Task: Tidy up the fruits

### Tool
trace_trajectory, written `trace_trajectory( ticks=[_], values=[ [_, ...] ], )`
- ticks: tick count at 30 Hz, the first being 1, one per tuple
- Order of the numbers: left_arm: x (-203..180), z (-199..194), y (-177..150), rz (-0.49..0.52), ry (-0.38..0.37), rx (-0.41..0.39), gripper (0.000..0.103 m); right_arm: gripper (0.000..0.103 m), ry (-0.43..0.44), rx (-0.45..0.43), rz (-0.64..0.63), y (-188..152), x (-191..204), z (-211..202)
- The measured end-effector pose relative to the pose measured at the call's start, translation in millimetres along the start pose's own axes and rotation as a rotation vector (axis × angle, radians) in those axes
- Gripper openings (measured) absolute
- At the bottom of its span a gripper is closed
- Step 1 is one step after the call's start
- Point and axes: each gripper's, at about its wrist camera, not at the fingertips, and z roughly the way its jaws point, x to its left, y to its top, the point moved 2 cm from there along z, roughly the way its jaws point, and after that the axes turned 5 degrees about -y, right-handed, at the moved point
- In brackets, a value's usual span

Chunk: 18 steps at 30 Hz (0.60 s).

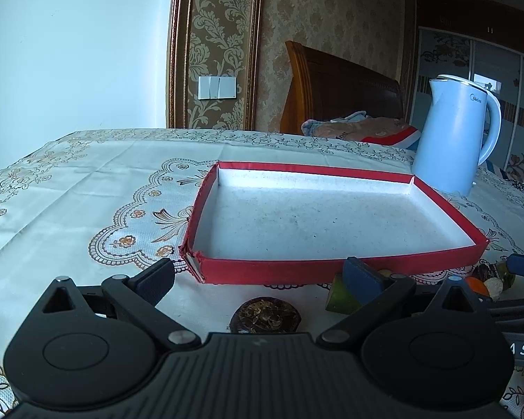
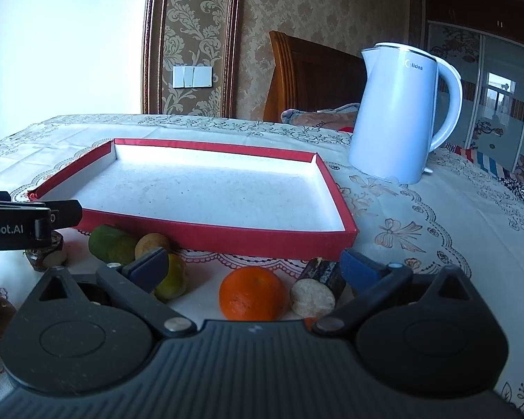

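Fruits lie on the table just before the tray's near wall: an orange [image 2: 252, 293] between the right gripper's [image 2: 253, 267] wide, empty fingers, a dark round one [image 1: 266, 315] between the left gripper's [image 1: 258, 277], also wide and empty. Both grippers sit low and level. Round fruit may roll off when pinched; the tray [image 2: 227, 241] may get nudged toward the kettle [image 2: 398, 115].

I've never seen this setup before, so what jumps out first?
The shallow red cardboard tray with a white floor lies bare mid-table. Fruit clusters before its near wall, brightest the round orange tangerine between the open right claw. A pale blue electric kettle stands behind the tray's right corner.
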Motion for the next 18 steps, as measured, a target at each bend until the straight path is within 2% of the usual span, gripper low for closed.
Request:
trace_trajectory(
  ticks=[18],
  values=[
    [-1.4,3.0,-1.3,0.014,-0.002,0.015,0.103,0.103,0.002,0.020,0.012,-1.0,-1.6,2.9]
  ],
)
